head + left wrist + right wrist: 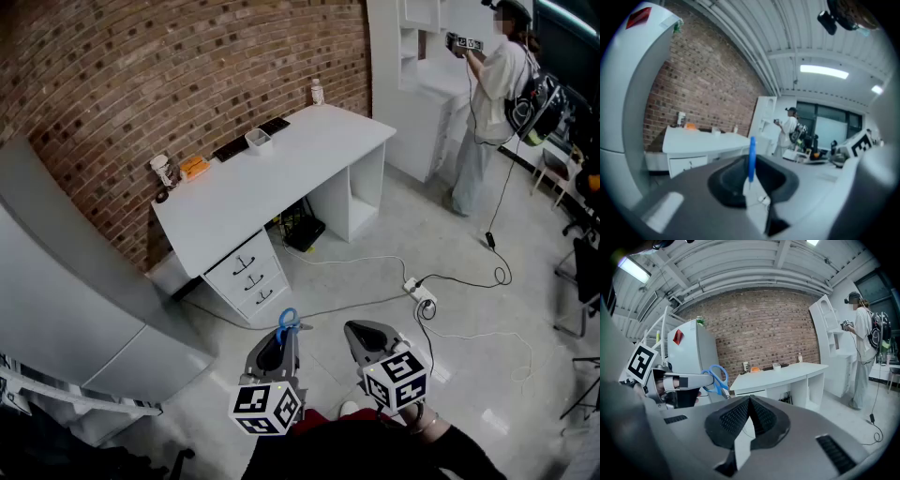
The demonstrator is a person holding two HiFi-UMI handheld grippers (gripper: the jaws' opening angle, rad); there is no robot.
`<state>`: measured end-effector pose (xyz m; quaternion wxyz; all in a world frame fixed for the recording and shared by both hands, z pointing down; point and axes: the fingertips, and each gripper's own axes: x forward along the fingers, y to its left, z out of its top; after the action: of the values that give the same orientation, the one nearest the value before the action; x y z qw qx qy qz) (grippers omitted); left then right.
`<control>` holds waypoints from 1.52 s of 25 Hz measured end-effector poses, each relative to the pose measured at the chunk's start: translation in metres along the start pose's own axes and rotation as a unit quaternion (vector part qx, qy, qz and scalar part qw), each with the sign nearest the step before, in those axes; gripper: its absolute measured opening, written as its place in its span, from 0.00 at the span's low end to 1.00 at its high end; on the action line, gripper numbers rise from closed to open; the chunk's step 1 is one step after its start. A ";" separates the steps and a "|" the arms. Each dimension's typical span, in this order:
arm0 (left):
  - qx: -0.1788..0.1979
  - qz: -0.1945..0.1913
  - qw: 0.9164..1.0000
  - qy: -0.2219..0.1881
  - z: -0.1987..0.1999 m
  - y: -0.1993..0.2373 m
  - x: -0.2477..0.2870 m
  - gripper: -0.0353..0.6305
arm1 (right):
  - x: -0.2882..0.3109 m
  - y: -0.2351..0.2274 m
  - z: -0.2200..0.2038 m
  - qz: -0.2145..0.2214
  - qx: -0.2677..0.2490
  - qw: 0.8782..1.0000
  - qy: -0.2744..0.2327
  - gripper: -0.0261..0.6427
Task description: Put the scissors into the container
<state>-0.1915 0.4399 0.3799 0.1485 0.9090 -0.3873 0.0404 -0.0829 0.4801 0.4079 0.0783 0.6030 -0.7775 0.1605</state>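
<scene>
Left tool [284,337] was clamped on the scissors [288,321]. The blue handle loops stuck out past the tips, and the rest of the scissors was hidden between the jaws. Right tool [367,337] was just beside it at 3 o'clock. Its jaws were pressed together with nothing in them.

Both tools were held low over the floor [450,319]. The white counter [281,173] lay well apart from them, up at 12 o'clock. The small clear container [258,141] stood on the counter near its far edge, close to the brick wall [187,66].

This looked like the carrying step. The scissors were picked up, but they were nowhere near the container yet.

The next move would be to walk toward 12 o'clock until the scissors hung right over the open top. Then the left tool would need to come down slowly and let go. The container looked small and light, so a bump might knock it over. The empty right tool could hold it steady. I could not tell if the scissors would fit all the way inside.
</scene>
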 end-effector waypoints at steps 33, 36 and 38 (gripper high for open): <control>0.021 0.003 1.000 -0.016 0.035 0.006 0.061 0.12 | 0.004 -0.091 0.031 -0.042 0.046 0.997 -0.035 0.05; 0.019 0.002 1.000 -0.011 0.035 0.011 0.075 0.12 | 0.014 -0.100 0.032 -0.046 0.051 0.997 -0.030 0.05; 0.015 0.002 1.000 -0.007 0.034 0.015 0.085 0.12 | 0.021 -0.106 0.032 -0.048 0.052 0.997 -0.025 0.05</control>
<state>-0.1445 0.3607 0.3671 0.1322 0.9107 -0.3892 0.0397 0.0161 0.4267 0.4005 0.0351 0.6467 -0.7399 0.1818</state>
